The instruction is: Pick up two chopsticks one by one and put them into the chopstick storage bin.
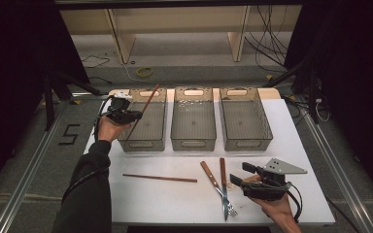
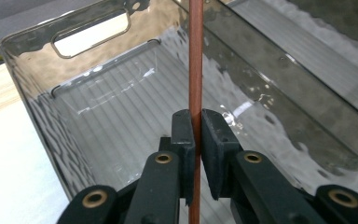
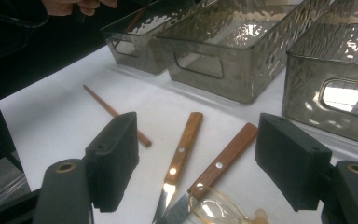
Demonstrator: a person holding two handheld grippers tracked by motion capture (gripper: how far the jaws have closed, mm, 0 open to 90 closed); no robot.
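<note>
The left gripper (image 1: 132, 115), its jaws clamped on a thin reddish-brown wooden chopstick (image 2: 195, 70), is held out on an extended forearm over the left translucent grey plastic bin (image 1: 143, 141), the stick slanting up across it. The right gripper (image 1: 237, 174) hovers low with jaws wide and empty, above a wooden-handled knife (image 3: 182, 150) and wooden-handled fork (image 3: 224, 156), beside a second chopstick (image 1: 159, 177) lying flat on the white table (image 1: 175, 199).

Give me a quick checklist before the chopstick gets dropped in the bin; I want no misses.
1. Left hand-held gripper clamped on the chopstick: ok.
2. Chopstick over the left bin: ok.
3. Space in that bin for it: ok.
4. Second chopstick free on the table: ok.
5. Right hand-held gripper open above the knife and fork: ok.
6. Chopstick tip touching the bin floor: cannot tell.
</note>
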